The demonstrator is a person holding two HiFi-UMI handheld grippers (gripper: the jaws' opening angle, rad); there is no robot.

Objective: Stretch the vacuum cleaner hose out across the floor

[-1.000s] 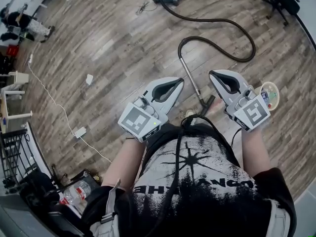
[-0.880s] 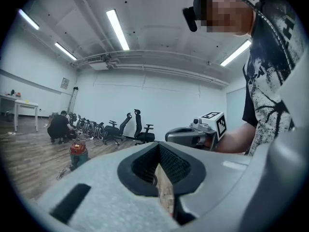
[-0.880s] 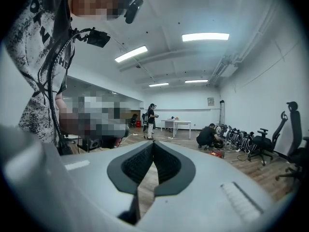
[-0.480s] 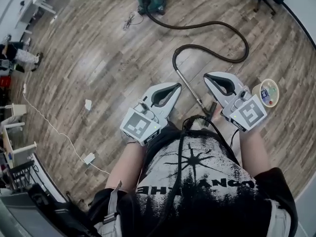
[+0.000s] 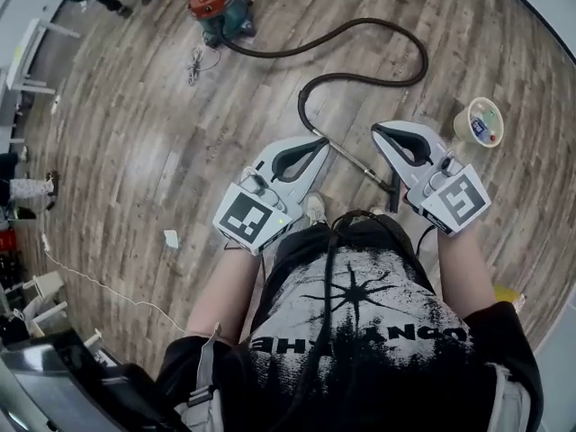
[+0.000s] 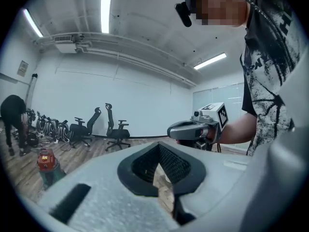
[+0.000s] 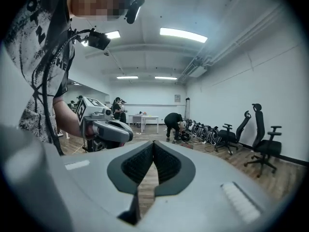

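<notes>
In the head view a red and teal vacuum cleaner [image 5: 214, 4] stands far off at the upper left. Its black hose [image 5: 423, 59] runs right, curls back in a loop and joins a metal wand [image 5: 346, 156]. The wand ends in a dark floor nozzle [image 5: 393, 193] by the person's feet. My left gripper [image 5: 317, 144] and right gripper [image 5: 380, 131] are held level above the wand, one on each side, both shut and holding nothing. The left gripper [image 6: 159, 148] view shows the vacuum cleaner [image 6: 46, 164] at the lower left. The right gripper [image 7: 153, 145] view shows closed pads.
A round tub [image 5: 478, 121] of small items sits on the wooden floor at the right. A white cable [image 5: 99, 282] and a scrap of paper [image 5: 171, 238] lie at the left. Office chairs [image 7: 263, 146] line the wall, and a person [image 7: 173, 124] bends over near them.
The whole view has swung round: the vacuum cleaner and hose loop slid from top centre to upper left. Both grippers moved sideways with the turn and stayed shut.
</notes>
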